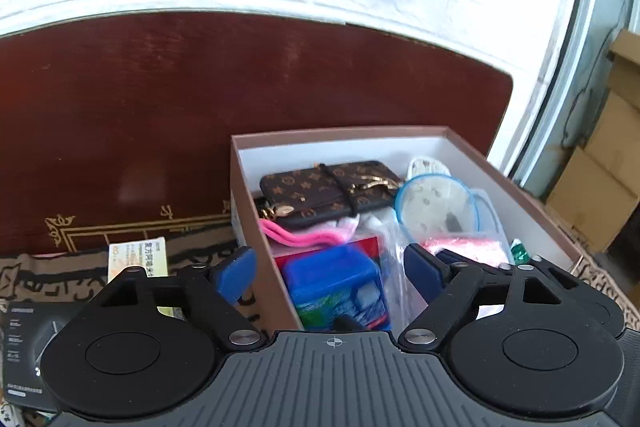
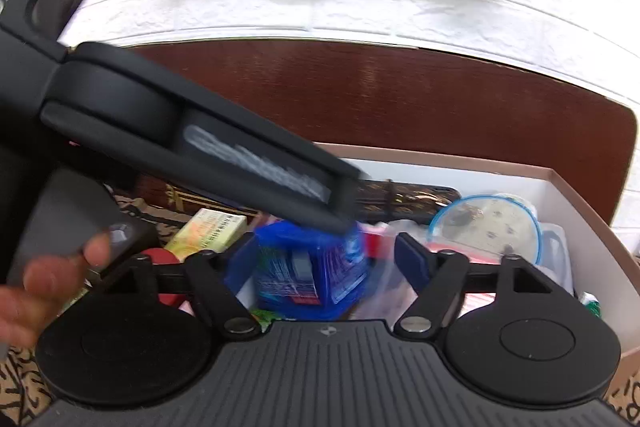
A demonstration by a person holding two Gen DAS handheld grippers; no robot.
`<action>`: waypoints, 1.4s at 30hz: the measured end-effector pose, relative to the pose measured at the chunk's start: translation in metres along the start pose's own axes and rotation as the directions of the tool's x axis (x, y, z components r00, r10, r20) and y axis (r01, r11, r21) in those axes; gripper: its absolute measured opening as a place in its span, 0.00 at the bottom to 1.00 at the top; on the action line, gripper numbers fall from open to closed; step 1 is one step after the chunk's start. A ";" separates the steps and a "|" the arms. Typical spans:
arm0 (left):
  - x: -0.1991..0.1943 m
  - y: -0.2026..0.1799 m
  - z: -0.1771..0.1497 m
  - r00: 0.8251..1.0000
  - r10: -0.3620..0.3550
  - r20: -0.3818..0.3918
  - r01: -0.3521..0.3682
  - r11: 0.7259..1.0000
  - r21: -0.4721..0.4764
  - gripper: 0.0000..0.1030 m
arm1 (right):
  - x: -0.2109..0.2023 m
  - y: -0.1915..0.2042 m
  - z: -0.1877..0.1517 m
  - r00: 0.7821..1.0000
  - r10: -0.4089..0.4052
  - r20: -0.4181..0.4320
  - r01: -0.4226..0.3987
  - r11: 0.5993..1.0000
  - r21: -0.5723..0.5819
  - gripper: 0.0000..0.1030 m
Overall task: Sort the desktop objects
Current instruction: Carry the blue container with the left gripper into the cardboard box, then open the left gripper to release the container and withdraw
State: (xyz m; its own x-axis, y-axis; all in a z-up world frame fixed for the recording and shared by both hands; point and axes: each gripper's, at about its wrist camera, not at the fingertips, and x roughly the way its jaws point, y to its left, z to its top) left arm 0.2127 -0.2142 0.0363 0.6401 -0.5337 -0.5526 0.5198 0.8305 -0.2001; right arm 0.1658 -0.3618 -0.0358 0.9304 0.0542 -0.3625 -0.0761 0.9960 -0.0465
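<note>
My left gripper [image 1: 330,267] and right gripper [image 2: 324,259] both stand apart, gripping nothing, over the brown box [image 1: 532,203] on the counter [image 1: 160,115]. The blue container [image 1: 336,283] sits inside, near the patterned wallet [image 1: 320,193]. The two grippers crowd close; I could knock one against the other, or jostle the overfilled box.

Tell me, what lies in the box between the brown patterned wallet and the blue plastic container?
In the left wrist view, a pink wavy band lies between the brown patterned wallet and the blue plastic container, inside the cardboard box.
</note>
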 end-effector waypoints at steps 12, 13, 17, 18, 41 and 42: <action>0.005 0.003 -0.006 0.999 -0.031 -0.041 0.030 0.999 -0.017 0.87 | -0.031 0.017 -0.004 0.998 0.011 -0.067 -0.008 0.999 0.047 0.44; 0.005 0.003 -0.007 0.999 -0.028 -0.042 0.027 0.999 -0.018 0.87 | -0.027 0.012 -0.004 0.998 0.012 -0.066 -0.009 0.999 0.042 0.44; 0.009 0.002 -0.009 0.999 -0.022 -0.050 0.021 1.000 -0.020 0.87 | -0.026 0.016 -0.006 0.997 0.013 -0.074 -0.010 0.999 0.039 0.40; 0.009 0.002 -0.010 0.999 -0.018 -0.050 0.017 1.000 -0.019 0.87 | -0.024 0.016 -0.006 0.997 0.013 -0.076 -0.010 0.999 0.043 0.40; -0.051 0.001 -0.047 0.996 0.089 -0.025 -0.090 0.995 -0.044 1.00 | -0.078 0.064 -0.003 0.999 -0.021 -0.025 0.021 1.000 -0.008 0.92; -0.056 0.002 -0.051 0.995 0.095 -0.027 -0.097 0.994 -0.047 1.00 | -0.082 0.067 -0.005 1.000 -0.019 -0.024 0.019 1.000 -0.015 0.93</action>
State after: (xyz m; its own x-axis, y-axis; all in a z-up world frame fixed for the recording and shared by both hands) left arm 0.1492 -0.1749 0.0257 0.6713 -0.4477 -0.5907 0.4282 0.8848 -0.1839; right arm 0.0823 -0.2996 -0.0136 0.9228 0.0331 -0.3839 -0.0636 0.9957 -0.0670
